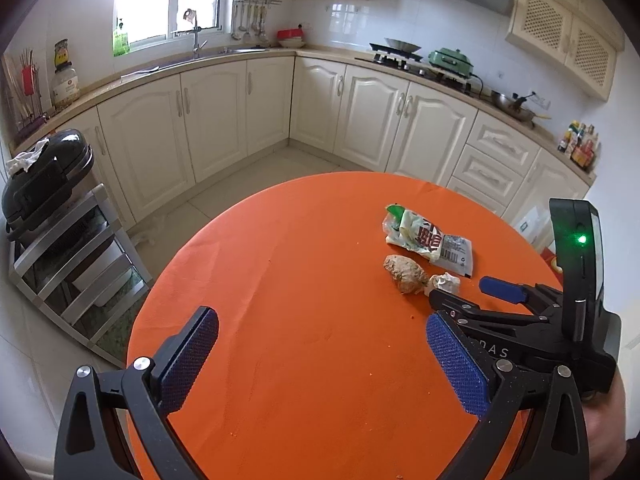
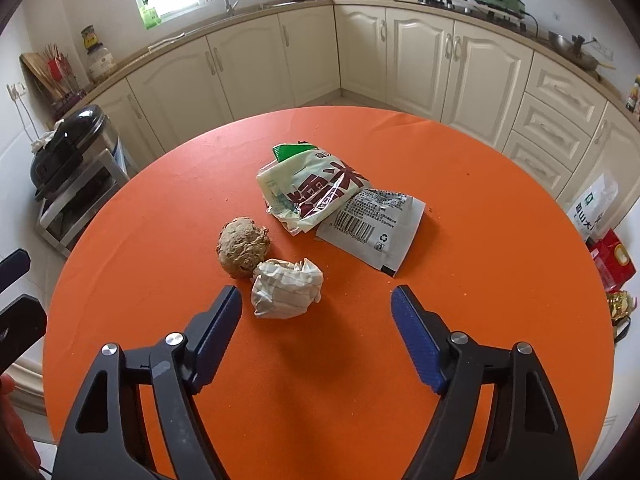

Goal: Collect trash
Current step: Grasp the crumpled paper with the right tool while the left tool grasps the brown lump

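Left wrist view: left gripper (image 1: 322,346) spread wide, empty, over bare near part of round orange table (image 1: 280,280). Trash clustered far right: crumpled white-green plastic wrapper (image 1: 428,242), brown lumpy ball (image 1: 404,274), crumpled white lined-paper wad (image 1: 444,282). Right gripper (image 1: 466,290) just beside wad.

Right wrist view: right gripper (image 2: 316,300) wide open, holding nothing; paper wad (image 2: 286,288) just ahead, left of centre, touching brown ball (image 2: 242,246). Judgement: shift slightly left, straddle wad alone, close gently. Wrapper (image 2: 336,206) long axis runs upper-left to lower-right, barcode end toward right.
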`<state>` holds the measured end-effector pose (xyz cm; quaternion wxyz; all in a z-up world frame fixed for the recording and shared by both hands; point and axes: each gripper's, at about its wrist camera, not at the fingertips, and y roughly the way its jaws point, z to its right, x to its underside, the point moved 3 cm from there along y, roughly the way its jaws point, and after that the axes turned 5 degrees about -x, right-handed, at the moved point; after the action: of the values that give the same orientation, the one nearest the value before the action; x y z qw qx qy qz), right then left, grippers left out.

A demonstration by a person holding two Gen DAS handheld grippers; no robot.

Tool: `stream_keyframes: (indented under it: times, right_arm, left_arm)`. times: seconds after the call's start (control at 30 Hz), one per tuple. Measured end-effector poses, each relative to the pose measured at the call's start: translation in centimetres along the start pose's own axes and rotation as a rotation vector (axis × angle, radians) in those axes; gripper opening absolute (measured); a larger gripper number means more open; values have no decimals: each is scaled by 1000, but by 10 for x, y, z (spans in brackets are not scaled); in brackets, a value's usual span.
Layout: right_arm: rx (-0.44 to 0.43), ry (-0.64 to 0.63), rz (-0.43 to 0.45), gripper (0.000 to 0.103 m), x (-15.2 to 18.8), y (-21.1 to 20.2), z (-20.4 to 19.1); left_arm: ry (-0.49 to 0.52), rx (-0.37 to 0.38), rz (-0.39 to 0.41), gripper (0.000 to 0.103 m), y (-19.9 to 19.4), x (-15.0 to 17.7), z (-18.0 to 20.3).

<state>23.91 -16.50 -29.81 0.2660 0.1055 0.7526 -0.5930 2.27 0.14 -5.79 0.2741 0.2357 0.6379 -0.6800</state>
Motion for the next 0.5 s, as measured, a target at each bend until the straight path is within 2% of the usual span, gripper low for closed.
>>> stream_keyframes:
  times: [0.07,0.1,0.13,0.17,0.2,0.27,0.33,0.5]
  right_arm:
    - [-2,-10,-9,67,-2,9,0]
    - [4,-29,-4,66,-2,11,0]
    - [10,-48,2,58,-2,12,-1]
    - [19,-61,8,42,-2,13,-2]
    - [20,-65,14,33,-3,11,0]
    - [-7,-51,19,33,-1,9,8]
    - [5,-56,21,33,1,6,13]
    - [-16,3,45,33,1,-9,34]
  left_arm:
    - [2,1,-12,102,15,-11,3]
    - [6,1,-17,102,22,-16,5]
    - [12,0,-21,102,29,-21,7]
    - [18,0,-25,102,35,-26,9]
    - [25,4,-28,102,42,-33,12]
    - [38,11,-37,102,56,-38,18]
    - [54,22,-50,102,70,-37,23]
    - [97,43,-73,102,110,-58,37]
